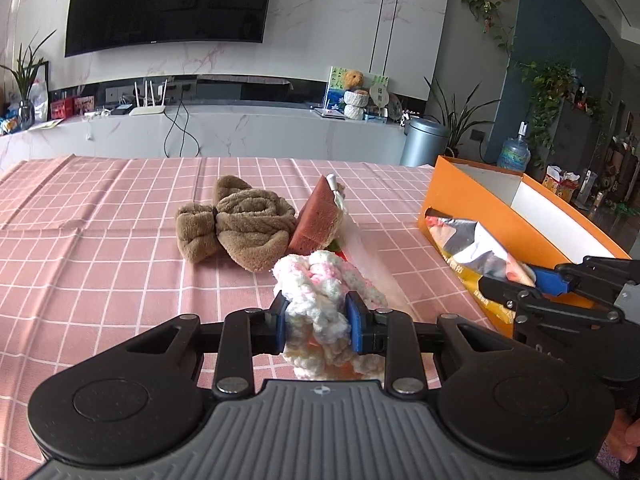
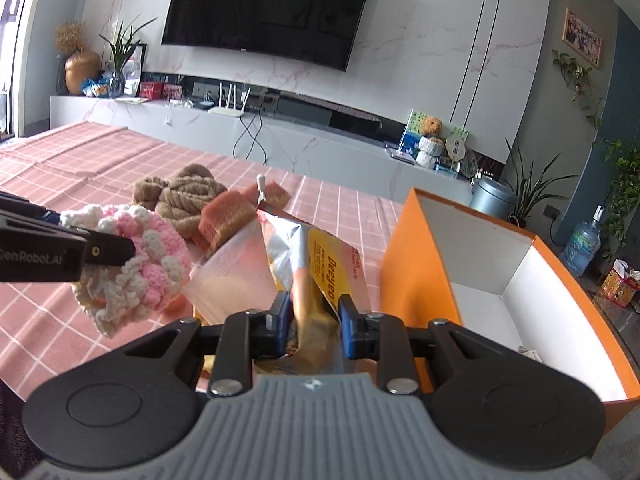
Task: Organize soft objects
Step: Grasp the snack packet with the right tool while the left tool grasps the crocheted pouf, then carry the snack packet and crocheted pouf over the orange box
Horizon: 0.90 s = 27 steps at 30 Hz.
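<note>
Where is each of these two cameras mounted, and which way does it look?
Left wrist view: sits on the left gripper, looking along its fingers, shut on the pink-and-white crochet piece; a bit of hand shows at the lower right.
Right wrist view: sits on the right gripper, shut on a yellow foil bag; no hand shows.
Shared: checked tablecloth, brown towel, orange box, each other's gripper.

The left half of the desk (image 1: 100, 240) lies bare, giving wide room to pass. In the middle, a brown towel bundle (image 1: 240, 224) and a sponge (image 1: 316, 220) just beside it block the far route. At the right, the orange box (image 2: 416, 264) stands with its top open and its inside mostly free. Its near wall rises in the way, close behind the snack bag (image 2: 320, 276) in the right hand-held gripper (image 2: 314, 326).
</note>
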Each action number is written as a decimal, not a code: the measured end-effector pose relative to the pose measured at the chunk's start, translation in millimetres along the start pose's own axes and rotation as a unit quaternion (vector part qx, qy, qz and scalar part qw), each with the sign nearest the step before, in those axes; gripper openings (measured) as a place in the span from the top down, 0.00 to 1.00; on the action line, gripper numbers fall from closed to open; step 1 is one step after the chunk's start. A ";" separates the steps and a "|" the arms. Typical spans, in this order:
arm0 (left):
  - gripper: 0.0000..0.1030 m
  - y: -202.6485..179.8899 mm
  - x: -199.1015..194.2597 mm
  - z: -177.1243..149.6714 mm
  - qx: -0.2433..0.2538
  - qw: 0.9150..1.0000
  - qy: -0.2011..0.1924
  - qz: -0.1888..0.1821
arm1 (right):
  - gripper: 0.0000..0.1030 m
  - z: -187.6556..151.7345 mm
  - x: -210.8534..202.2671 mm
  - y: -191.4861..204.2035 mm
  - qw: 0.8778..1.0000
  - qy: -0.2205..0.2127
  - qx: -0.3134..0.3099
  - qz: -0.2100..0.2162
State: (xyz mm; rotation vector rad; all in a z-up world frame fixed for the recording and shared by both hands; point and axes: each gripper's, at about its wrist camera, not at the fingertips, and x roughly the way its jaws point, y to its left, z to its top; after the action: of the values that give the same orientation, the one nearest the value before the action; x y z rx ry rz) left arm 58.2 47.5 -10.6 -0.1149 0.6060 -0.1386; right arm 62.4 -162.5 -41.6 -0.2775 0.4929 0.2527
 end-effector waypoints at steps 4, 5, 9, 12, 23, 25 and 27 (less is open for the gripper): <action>0.68 -1.2 0.2 -2.7 0.006 1.000 0.006 0.004 | 0.77 -1.5 -10.1 -2.1 1.000 -0.006 0.004 0.002; 0.68 -0.4 2.7 -5.3 0.004 1.000 0.013 0.006 | 0.77 -2.9 -12.3 -2.9 1.000 -0.007 0.005 0.003; 0.68 2.3 5.4 -15.3 0.001 1.000 0.025 0.012 | 0.77 -7.4 -21.0 -2.5 1.000 -0.012 0.004 0.007; 0.68 2.3 5.5 -16.1 0.004 1.000 0.026 0.014 | 0.77 -8.8 -25.7 -3.0 1.000 -0.014 0.006 0.009; 0.68 -0.9 -6.4 -11.5 0.005 1.000 -0.003 0.010 | 0.77 -3.9 -40.2 -11.6 0.999 -0.036 0.014 0.024; 0.68 -2.2 -10.4 -6.2 0.003 1.000 -0.010 0.010 | 0.77 -0.4 -44.2 -16.2 0.999 -0.041 0.018 0.031; 0.68 -3.6 -14.3 0.3 0.002 1.000 -0.017 0.008 | 0.77 4.2 -48.3 -21.8 0.998 -0.047 0.022 0.036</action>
State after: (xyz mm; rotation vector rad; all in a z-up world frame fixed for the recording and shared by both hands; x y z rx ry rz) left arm 46.4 46.4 -1.8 -0.1089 0.5725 -0.1216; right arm 29.6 -189.7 -9.7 -0.2047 0.4154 0.3226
